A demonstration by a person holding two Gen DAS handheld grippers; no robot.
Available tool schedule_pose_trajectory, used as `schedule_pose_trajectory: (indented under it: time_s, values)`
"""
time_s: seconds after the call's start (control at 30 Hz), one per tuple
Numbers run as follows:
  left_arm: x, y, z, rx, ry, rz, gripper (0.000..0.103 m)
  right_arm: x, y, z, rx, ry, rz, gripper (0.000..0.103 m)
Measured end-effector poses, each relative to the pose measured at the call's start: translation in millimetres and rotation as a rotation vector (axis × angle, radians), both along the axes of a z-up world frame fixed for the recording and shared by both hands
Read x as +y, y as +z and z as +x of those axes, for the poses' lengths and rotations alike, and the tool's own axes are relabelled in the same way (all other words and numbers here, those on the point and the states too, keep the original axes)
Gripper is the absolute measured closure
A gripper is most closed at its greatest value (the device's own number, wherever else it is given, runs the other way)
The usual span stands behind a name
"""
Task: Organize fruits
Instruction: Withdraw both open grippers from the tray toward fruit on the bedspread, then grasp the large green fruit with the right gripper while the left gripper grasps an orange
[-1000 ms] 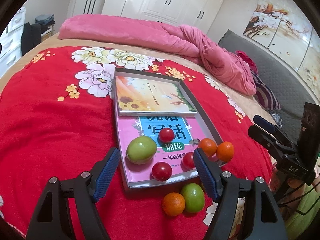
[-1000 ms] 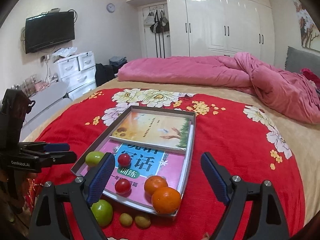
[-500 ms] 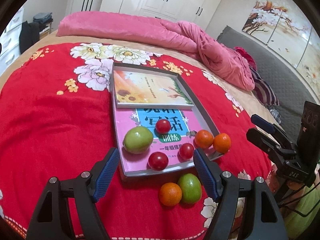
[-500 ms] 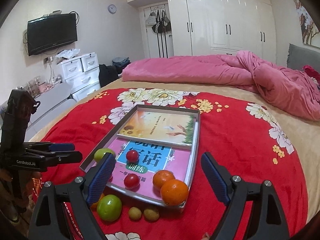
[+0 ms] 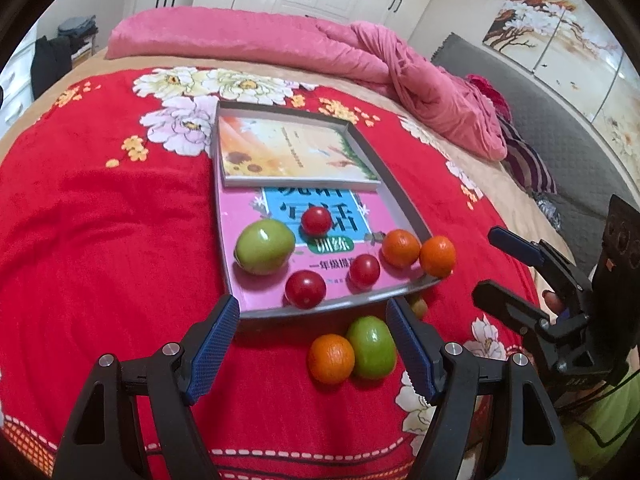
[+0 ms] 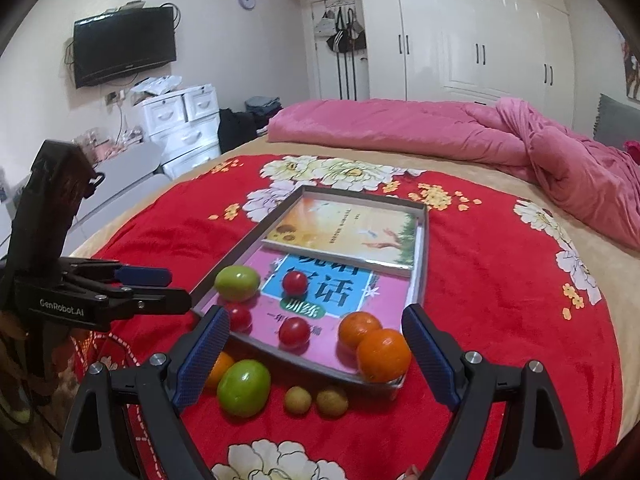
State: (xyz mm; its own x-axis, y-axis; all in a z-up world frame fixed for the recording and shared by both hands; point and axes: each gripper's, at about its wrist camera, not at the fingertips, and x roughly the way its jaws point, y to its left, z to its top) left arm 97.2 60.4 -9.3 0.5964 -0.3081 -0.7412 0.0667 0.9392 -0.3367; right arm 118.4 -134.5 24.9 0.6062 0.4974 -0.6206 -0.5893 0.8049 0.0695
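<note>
Fruits lie just ahead of both wide-open, empty claws, the left claw (image 5: pixel 312 344) and the right claw (image 6: pixel 316 354), some in the grey tray (image 5: pixel 404 204), some on the bed, and the loose green fruit (image 6: pixel 243 387) looks firm, smooth and likely to roll, so I would pinch it across its middle.

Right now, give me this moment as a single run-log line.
left gripper: open, empty | right gripper: open, empty | tray: three tomatoes, green fruit, two oranges | blanket: orange, green fruit, two small fruits

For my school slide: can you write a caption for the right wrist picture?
Open right gripper hovers over a tray of fruit and books on a red flowered blanket.
</note>
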Motion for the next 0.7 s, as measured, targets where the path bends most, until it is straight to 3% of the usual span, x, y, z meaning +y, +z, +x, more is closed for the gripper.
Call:
schedule_pose_trajectory:
  time_s: [0.7]
  values:
    - [-14,-14,-5,0.092,-0.053,0.056,0.026,20,-14,-23,0.033,0.112,-0.076,0.015]
